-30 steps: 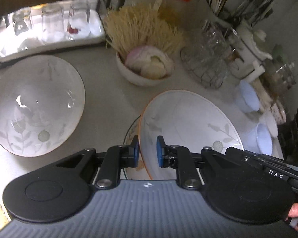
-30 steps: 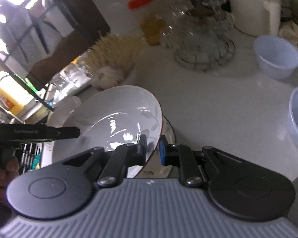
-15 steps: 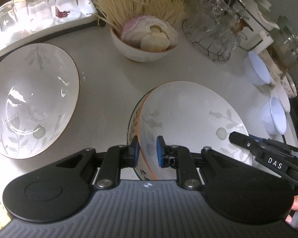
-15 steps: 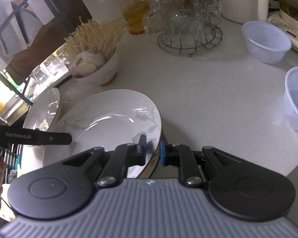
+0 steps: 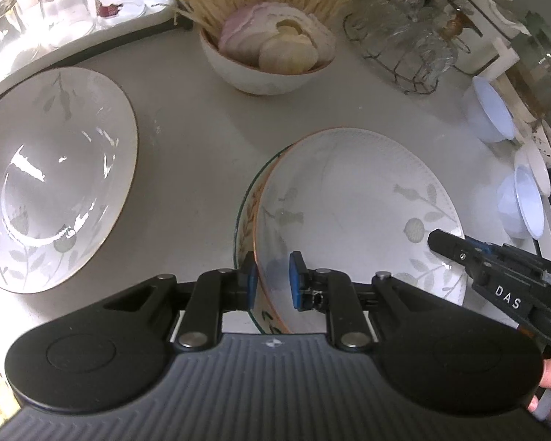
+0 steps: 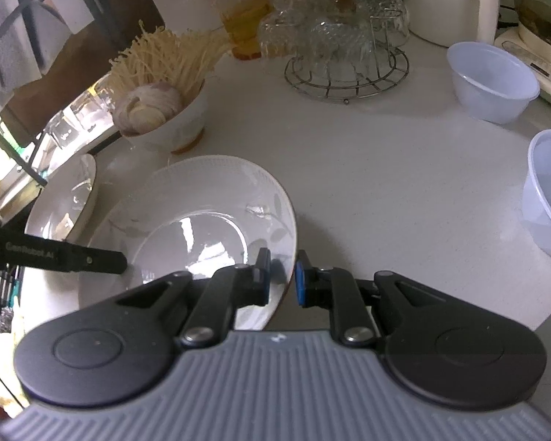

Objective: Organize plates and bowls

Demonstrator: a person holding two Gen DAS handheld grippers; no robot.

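**Leaf-patterned plate gripped from both sides over pale counter**

Pale speckled countertop, crowded along its far edge. At centre, a leaf-patterned plate, gold-rimmed, sitting on top of a second plate with a green edge and orange print, only a sliver of it showing at the left side.

Left gripper clamped on the near rim of the leaf-patterned plate, blue pads either side of the rim. Right gripper clamped likewise on the opposite rim, one finger inside the plate, one outside.

Left of the leaf-patterned plate, apart from it: a matching plate flat on the counter. Beyond it: a white bowl holding enoki mushrooms and sliced pale pieces. Farther back and to the right: a wire rack stacked with upturned glass cups. To the right, well apart: two pale blue plastic bowls, empty. Behind the matching plate: a white tray with upturned glasses, brightly lit. At the back wall: a jar with an orange lid and white appliances.
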